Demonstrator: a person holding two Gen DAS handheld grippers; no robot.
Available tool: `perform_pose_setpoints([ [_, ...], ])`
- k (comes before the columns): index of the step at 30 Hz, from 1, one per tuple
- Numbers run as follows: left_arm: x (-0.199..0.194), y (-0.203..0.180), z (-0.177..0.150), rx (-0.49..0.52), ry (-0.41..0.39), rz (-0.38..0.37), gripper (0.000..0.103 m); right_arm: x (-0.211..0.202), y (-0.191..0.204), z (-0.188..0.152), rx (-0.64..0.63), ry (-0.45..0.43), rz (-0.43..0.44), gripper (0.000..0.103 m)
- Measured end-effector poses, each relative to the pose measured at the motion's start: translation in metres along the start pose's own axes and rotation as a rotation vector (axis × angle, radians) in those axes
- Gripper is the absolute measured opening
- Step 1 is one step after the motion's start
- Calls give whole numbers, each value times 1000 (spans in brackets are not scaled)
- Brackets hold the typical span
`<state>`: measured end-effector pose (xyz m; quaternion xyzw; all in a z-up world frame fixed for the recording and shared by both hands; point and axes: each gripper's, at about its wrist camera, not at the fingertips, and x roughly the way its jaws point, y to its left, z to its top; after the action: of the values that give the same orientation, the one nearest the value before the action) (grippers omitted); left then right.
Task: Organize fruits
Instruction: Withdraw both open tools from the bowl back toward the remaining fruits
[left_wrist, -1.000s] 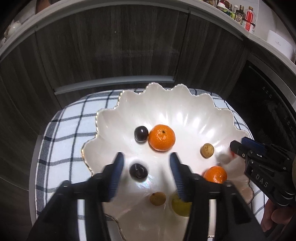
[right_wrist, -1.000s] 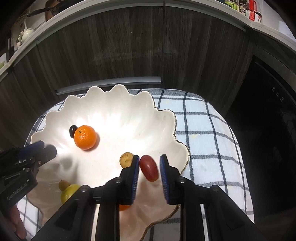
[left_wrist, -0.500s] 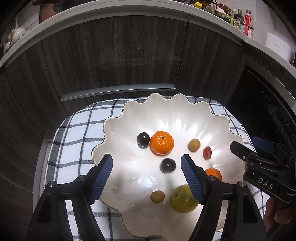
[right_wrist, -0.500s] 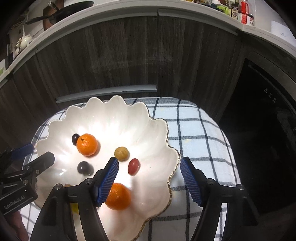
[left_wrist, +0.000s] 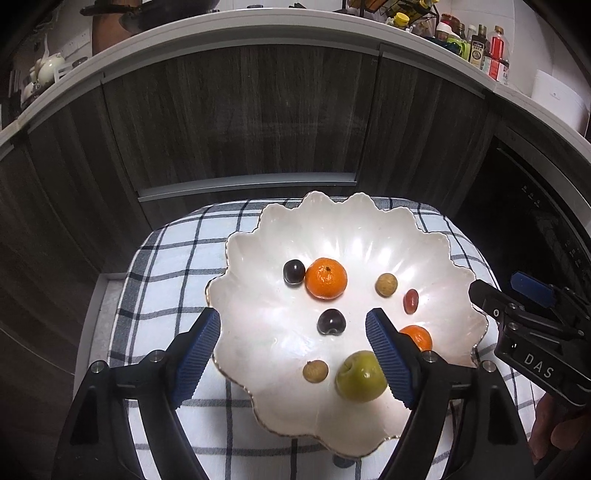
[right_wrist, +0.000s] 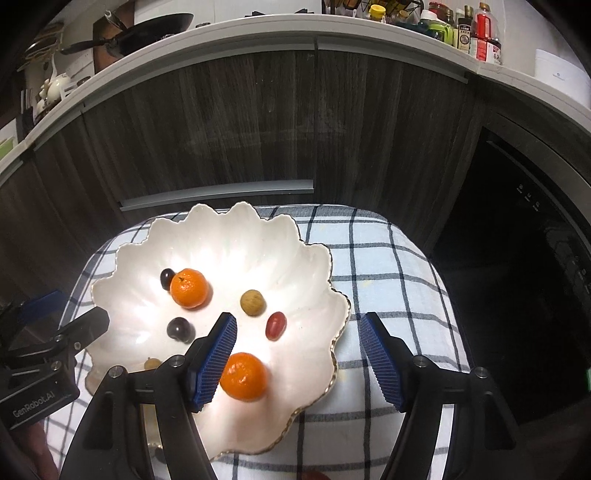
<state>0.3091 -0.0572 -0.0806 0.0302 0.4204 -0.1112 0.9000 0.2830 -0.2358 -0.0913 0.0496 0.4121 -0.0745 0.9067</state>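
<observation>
Fruits lie loose in the scalloped white plate (left_wrist: 424, 236): two oranges (left_wrist: 326, 278) (right_wrist: 243, 376), two dark plums (left_wrist: 294, 272) (left_wrist: 331, 322), two tan longans (left_wrist: 386, 284) (left_wrist: 316, 371), a red grape (right_wrist: 276, 325) and a green apple (left_wrist: 361, 376). One plum touches the far orange; the rest lie apart. The plate rests on a checked cloth (right_wrist: 388, 266) before dark cabinet doors (left_wrist: 240, 118).

Left tongs (left_wrist: 293, 354): released, jaws just opened wider, hovering above the nearer plum; nothing gripped. Right tongs (right_wrist: 297, 360): released, jaws just opened, empty, above the plate's right rim; the grape lies beyond the tips.
</observation>
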Motion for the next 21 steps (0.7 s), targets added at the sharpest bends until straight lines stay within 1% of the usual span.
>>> perform_pose_setpoints([
  [6,-16,-5,-5,-6,1,15,82,-14,-1,-4,-1,-8,-2,70],
  [9,-23,-9,-9,5,-7,25,86,-24,-4,-8,-5,-17,-7,70],
  [21,-48,-24,-20,20,-22,30,86,-48,-15,-24,-5,-26,-3,70],
])
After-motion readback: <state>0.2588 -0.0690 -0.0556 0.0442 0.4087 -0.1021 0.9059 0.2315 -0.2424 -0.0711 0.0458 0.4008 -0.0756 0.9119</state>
